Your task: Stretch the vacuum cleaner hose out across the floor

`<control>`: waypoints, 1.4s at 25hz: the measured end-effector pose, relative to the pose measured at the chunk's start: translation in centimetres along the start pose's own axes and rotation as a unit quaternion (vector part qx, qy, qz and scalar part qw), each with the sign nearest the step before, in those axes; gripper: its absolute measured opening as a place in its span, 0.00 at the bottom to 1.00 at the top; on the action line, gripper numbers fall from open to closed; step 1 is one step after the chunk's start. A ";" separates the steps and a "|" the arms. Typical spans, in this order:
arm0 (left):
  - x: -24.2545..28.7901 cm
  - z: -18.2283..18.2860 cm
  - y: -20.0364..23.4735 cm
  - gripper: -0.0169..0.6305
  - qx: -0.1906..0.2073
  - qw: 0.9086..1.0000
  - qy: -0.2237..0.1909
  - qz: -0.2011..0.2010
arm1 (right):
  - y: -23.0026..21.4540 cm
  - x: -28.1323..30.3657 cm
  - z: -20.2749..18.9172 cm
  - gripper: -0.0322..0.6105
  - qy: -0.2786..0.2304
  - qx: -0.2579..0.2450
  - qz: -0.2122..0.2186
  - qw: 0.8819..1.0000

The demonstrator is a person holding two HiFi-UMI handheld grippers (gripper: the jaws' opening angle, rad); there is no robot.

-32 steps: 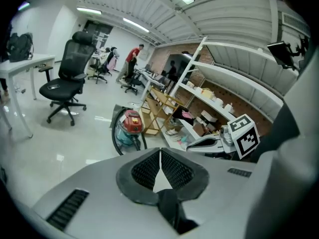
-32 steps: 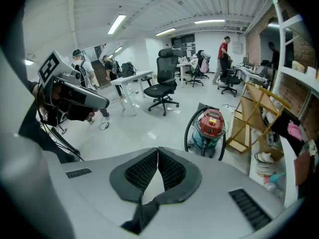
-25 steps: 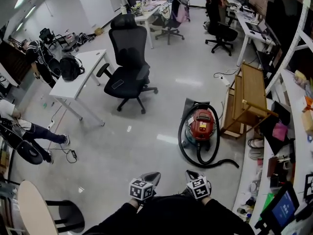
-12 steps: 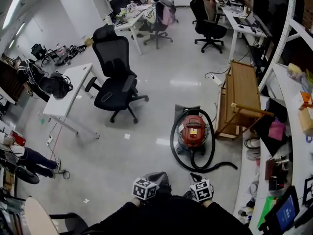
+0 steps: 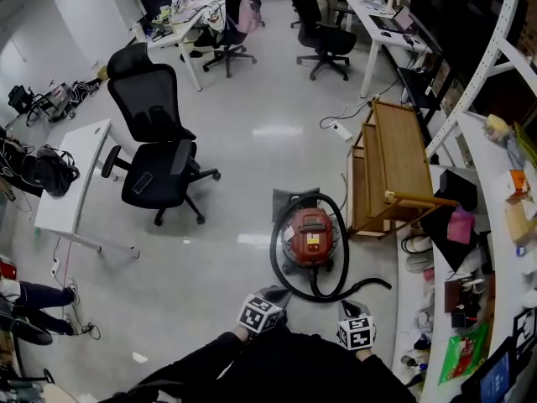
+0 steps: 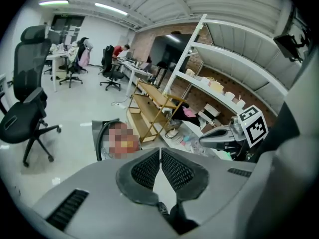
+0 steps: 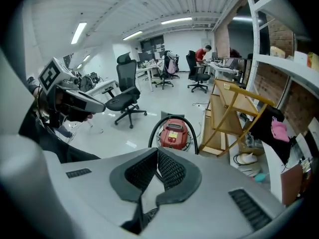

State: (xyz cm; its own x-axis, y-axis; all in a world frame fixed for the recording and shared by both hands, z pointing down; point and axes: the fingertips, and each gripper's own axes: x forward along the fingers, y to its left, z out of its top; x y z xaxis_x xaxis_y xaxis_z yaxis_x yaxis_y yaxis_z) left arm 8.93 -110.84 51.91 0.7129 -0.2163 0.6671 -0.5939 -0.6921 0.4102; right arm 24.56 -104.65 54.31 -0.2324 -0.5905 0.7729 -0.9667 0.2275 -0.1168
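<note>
Left gripper and right gripper are closed, empty; hose loops round the vacuum, tail trailing right.

Person stepped forward, vacuum cleaner nearer

A black office chair stands on the grey floor at mid-left, just right of a white counter with a black backpack at its left side. On the right, a wooden rack stands beside white shelving. More office chairs stand at the far end.
</note>
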 end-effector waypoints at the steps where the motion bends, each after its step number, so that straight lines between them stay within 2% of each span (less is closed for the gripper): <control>1: 0.6 1.1 1.3 0.06 0.013 1.000 0.002 -0.007 | -0.3 0.7 1.0 0.07 0.003 0.001 -0.010 1.000; 4: 2.0 3.4 6.2 0.06 0.027 0.999 0.009 -0.015 | -0.7 3.1 4.2 0.07 0.008 0.000 -0.037 0.999; 7: 2.8 3.8 11.7 0.06 0.026 0.999 0.030 -0.012 | 0.0 4.7 6.7 0.07 0.009 -0.003 -0.052 0.999; 10: 3.2 3.6 16.5 0.06 0.038 0.998 0.057 0.007 | 1.0 5.9 7.4 0.07 0.015 -0.012 -0.056 0.998; 13: 5.4 4.5 20.9 0.07 0.039 0.997 0.055 0.043 | 0.0 8.3 7.2 0.07 0.017 -0.015 -0.053 0.998; 19: 9.3 5.0 26.8 0.07 -0.001 0.992 0.039 0.121 | -1.6 13.3 4.9 0.07 0.019 0.024 -0.017 0.999; 23: 12.9 3.0 28.5 0.07 -0.029 0.989 0.047 0.139 | -4.2 17.0 2.7 0.07 0.027 0.044 -0.014 0.999; 28: 19.9 1.7 32.4 0.07 0.001 0.986 0.055 0.157 | -8.9 20.9 1.4 0.07 0.015 0.084 -0.035 0.996; 35: 29.5 0.8 36.2 0.08 0.029 0.989 0.066 0.131 | -10.3 24.7 -4.7 0.07 0.040 0.129 -0.022 0.991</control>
State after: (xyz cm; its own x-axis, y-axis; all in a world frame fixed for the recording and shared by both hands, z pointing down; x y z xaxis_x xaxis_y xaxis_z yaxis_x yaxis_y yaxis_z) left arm 8.81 -142.83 85.95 0.4802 -0.3039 0.8228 -0.7270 -0.6628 0.1794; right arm 29.27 -117.94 77.53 -0.1907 -0.5299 0.8263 -0.9733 -0.0078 -0.2296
